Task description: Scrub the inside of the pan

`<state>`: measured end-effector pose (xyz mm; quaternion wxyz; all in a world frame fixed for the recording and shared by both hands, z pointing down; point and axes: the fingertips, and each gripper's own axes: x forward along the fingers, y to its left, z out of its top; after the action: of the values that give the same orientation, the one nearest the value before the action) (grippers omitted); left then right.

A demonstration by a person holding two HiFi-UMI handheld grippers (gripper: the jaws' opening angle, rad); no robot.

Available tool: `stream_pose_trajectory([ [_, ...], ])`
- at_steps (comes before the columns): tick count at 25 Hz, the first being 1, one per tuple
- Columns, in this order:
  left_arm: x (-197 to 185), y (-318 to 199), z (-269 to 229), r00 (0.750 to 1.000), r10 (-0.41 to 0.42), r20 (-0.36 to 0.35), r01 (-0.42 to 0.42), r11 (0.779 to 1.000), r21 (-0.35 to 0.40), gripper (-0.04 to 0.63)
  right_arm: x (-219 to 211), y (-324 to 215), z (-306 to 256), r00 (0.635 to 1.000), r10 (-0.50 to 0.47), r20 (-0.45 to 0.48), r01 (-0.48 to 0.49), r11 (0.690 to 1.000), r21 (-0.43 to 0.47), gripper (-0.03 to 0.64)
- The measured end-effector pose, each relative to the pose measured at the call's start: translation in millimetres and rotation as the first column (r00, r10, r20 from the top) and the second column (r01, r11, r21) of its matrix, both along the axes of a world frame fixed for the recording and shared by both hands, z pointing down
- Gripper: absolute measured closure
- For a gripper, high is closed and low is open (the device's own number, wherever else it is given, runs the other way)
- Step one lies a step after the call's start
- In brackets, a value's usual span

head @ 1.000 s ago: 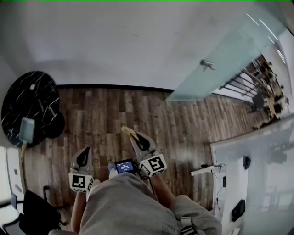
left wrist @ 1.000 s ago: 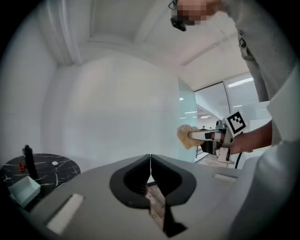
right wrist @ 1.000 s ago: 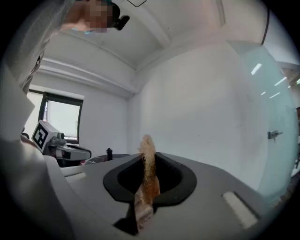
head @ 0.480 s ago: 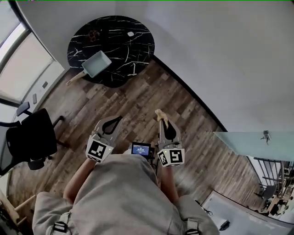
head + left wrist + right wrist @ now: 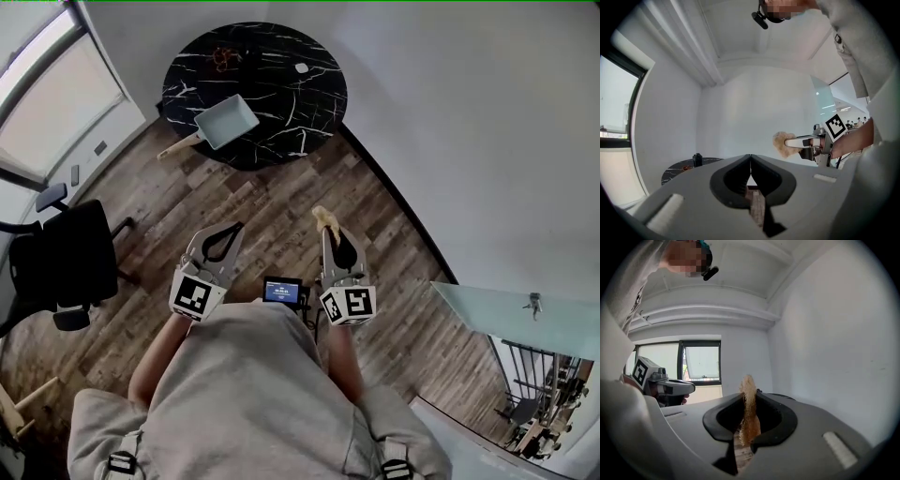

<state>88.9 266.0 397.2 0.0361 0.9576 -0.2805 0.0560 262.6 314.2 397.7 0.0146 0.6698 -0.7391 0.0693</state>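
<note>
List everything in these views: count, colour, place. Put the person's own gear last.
table: one, black marble, white veins, by the far wall.
pan: one, pale blue-grey, wooden handle, on the table's near left part.
small white object: one, on the table's right side; too small to identify.
small orange-brown object: one, at the table's far edge; unclear.
floor: brown wood planks.
office chair: one, black, on the floor at left.
window: one, bright, far left.
scrubber: one, tan, fibrous, in the right gripper.
small screen: one, dark, at the person's chest.
left gripper: one, grey, jaws shut, empty.
right gripper: one, grey, jaws just eased a little, pinching the scrubber.
</note>
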Motion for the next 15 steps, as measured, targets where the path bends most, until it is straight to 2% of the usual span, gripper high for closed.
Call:
stream_pose_trajectory([
  [4,-31,-25,0,0.999,-0.028,-0.022,0.029,0.999,0.037,0.594,-29,-28,-1,0.999,-0.040,-0.021,0.039,0.999,-0.026,0.543],
  [10,-81,-56,15,0.999,-0.046,-0.006,0.046,0.999,-0.018,0.594,-76,-71,7,0.996,-0.074,-0.050,0.071,0.995,-0.069,0.543],
  [15,-124,-88,24,0.999,-0.038,-0.001,0.038,0.999,0.003,0.594,-118,-111,12,0.995,-0.088,-0.051,0.083,0.992,-0.093,0.543],
])
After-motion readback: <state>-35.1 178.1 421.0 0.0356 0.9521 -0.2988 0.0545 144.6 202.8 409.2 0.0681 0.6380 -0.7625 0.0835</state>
